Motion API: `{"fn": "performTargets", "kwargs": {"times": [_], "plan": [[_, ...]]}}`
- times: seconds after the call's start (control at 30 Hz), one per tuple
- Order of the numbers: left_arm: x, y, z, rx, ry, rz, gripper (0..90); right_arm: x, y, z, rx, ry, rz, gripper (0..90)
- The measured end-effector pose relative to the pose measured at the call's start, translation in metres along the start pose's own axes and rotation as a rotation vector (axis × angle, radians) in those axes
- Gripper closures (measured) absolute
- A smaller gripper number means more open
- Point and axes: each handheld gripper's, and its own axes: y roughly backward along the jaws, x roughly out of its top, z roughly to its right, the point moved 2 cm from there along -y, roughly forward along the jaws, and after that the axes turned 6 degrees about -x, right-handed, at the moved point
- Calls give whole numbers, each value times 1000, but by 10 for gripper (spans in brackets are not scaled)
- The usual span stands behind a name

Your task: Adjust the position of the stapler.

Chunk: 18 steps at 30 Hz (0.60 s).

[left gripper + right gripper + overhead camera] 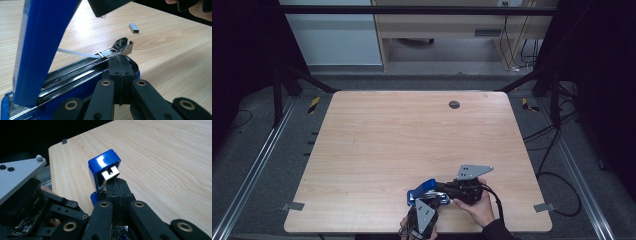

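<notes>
Stapler, blue plastic w/ chrome metal magazine (428, 192), lies near front edge of pale wooden table (412, 135), close to the person's side, between the two grippers. Its blue top arm (42, 47) is swung up and open; chrome staple channel (75, 72) lies exposed below it.

L gripper (422, 212): comes in from bottom of high view, grey three-cornered plate on top, tips at stapler's near end. In left gripper view its black jaws (120, 75) are pressed together, no gap to see, tips sitting right at front end of chrome channel, by the bent metal nose (123, 46). Whether they pinch the metal or just rest against it: cannot tell. White strip (77, 53) runs along channel toward nose.

R gripper (451, 189): held in person's right hand (477, 205), lying level, pointing left at stapler. In right gripper view jaws (117, 192) pressed together, tips touching underside of raised blue arm (103, 167) at its silver end plate (111, 173). Grip vs. mere contact: unclear.

Small silver block of staples (134, 28) lies loose on tabletop, just beyond stapler nose, apart from it.

Dark round cable hole (454, 104) near far edge of table, well apart from the work.
</notes>
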Motion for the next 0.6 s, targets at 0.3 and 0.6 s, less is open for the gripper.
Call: {"fn": "performTargets", "kwargs": {"times": [0.3, 0.6], "plan": [[0, -1, 0, -3, 1, 5, 900, 2, -1, -2, -1, 0, 2, 900], [0, -1, 0, 0, 0, 8, 900, 7, -5, -5, 3, 6, 5, 900]]}}
